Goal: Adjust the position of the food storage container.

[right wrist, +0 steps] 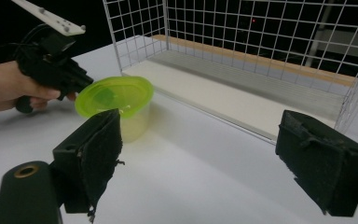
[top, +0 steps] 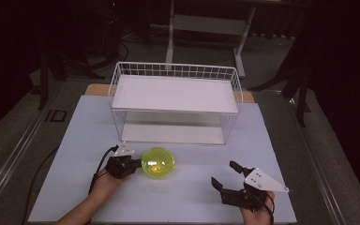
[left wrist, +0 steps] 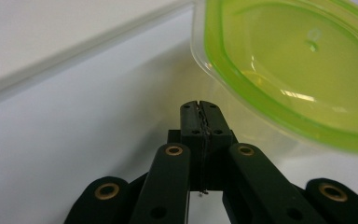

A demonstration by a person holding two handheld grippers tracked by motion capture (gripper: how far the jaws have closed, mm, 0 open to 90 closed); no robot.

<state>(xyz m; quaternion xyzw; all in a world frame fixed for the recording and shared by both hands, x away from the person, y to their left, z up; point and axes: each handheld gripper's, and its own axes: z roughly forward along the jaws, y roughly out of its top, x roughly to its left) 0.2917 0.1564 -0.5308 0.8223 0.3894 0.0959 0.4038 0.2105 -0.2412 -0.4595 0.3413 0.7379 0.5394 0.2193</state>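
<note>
High view, left gripper [top: 132,164] fingers pressed together beside green-lidded tub [top: 158,162], right gripper [top: 225,175] spread, wire rack [top: 176,71] behind.

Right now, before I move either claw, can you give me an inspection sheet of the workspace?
Surface: pale white table top, bare around the things.
Job's things: translucent plastic tub with lime-green lid, upright; white two-tier wire-mesh rack behind it, shelves bare.
Clutter: nothing seen.
Claws: left claw shut, empty, tips beside the tub's rim, contact unclear; right claw wide open, empty, apart from the tub.
Cables: black cable trails off the table's left edge.
Surroundings: dark room, grey floor, white metal frame beyond the table.
</note>
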